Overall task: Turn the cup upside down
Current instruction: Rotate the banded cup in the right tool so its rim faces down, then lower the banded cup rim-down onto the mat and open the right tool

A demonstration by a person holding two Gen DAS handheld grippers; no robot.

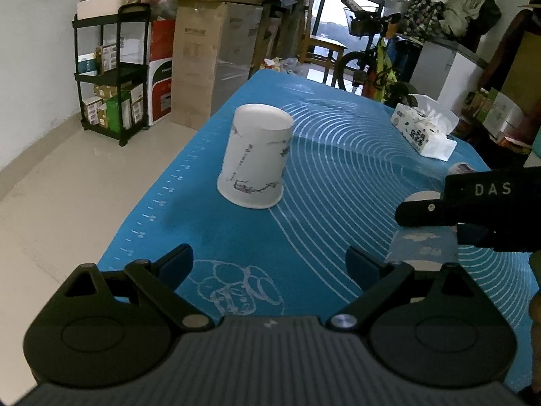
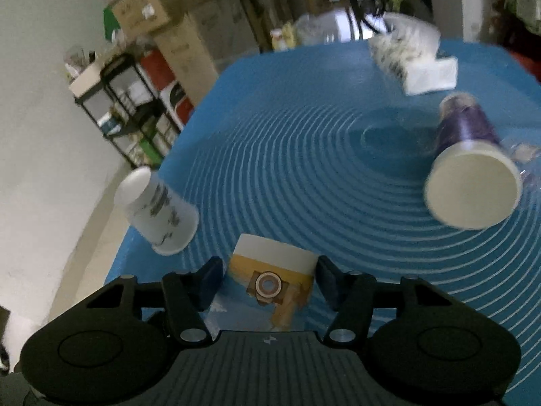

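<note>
A white paper cup with a floral print stands upside down on the blue mat, ahead of my open, empty left gripper. It also shows in the right wrist view at the mat's left edge. My right gripper has its fingers around a blue and yellow printed cup, base up, and appears shut on it. In the left wrist view the right gripper sits over that cup at the right.
A purple cup stands upside down at the right of the mat. A tissue pack lies at the far right. A black shelf rack, stacked boxes and a bicycle stand beyond the table.
</note>
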